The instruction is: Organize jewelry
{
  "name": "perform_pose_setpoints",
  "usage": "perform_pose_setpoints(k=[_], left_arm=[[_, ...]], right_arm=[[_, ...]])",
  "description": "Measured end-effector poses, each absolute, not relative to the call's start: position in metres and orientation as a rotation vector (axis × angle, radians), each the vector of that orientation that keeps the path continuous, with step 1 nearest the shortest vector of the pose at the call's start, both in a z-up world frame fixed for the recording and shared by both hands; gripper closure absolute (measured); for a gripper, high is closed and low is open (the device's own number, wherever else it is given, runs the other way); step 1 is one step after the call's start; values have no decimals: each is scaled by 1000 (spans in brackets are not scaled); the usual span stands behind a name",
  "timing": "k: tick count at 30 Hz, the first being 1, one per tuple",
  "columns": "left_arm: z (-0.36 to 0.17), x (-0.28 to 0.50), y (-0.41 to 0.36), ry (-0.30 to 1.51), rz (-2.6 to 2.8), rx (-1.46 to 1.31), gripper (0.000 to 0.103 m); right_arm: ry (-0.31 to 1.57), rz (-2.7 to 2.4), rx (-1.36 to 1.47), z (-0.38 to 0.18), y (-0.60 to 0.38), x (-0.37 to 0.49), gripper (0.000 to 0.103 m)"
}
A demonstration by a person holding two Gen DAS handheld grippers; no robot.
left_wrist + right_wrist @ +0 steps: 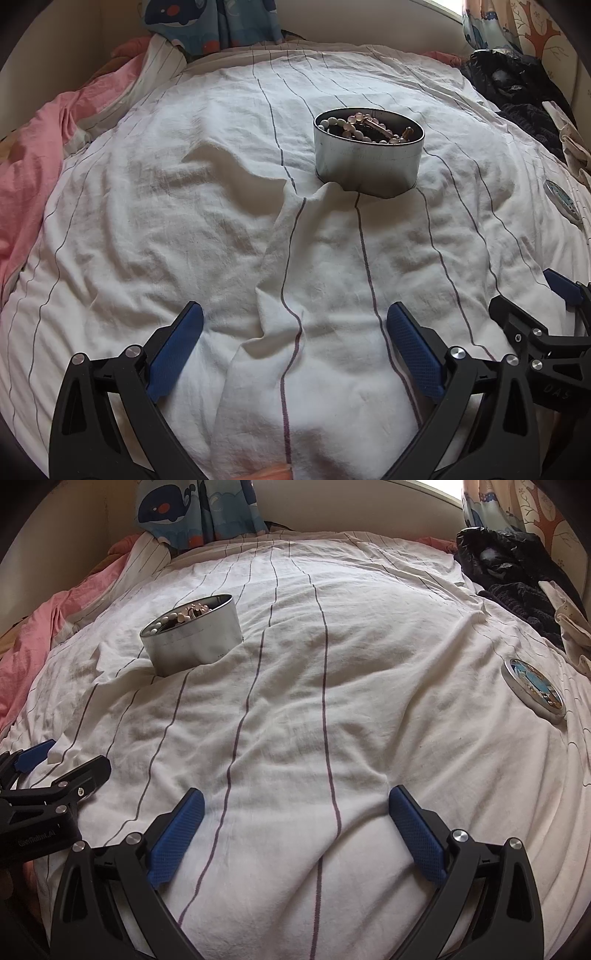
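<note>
A round silver tin (367, 155) stands open on the white striped bedsheet (184, 221), filled with bead bracelets and other jewelry (364, 127). It also shows in the right wrist view (194, 642), at the far left. Its lid (533, 685), with a blue picture on it, lies on the sheet at the right; it shows edge-on in the left wrist view (561, 201). My left gripper (295, 314) is open and empty, well short of the tin. My right gripper (295, 801) is open and empty, beside the left one, which shows in the right wrist view (62, 760).
A pink blanket (33, 177) lies bunched along the left edge of the bed. Dark clothes (517, 576) are piled at the far right. A whale-print curtain (192, 509) hangs behind the bed. A raised fold of sheet (295, 229) runs from the tin toward me.
</note>
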State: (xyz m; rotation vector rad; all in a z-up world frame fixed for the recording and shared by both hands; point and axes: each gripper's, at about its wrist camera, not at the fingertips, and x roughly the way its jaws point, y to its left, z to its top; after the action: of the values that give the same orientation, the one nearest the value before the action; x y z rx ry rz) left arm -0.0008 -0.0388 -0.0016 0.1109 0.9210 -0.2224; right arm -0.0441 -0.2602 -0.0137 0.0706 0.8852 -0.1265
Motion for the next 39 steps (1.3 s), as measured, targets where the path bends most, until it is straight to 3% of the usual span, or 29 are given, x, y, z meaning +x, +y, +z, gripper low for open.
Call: perform_pose_setpoints(k=[39], left_arm=[[-2, 2, -39, 931, -218, 111, 7]], right_arm=[[871, -137, 59, -11, -258, -43, 7]])
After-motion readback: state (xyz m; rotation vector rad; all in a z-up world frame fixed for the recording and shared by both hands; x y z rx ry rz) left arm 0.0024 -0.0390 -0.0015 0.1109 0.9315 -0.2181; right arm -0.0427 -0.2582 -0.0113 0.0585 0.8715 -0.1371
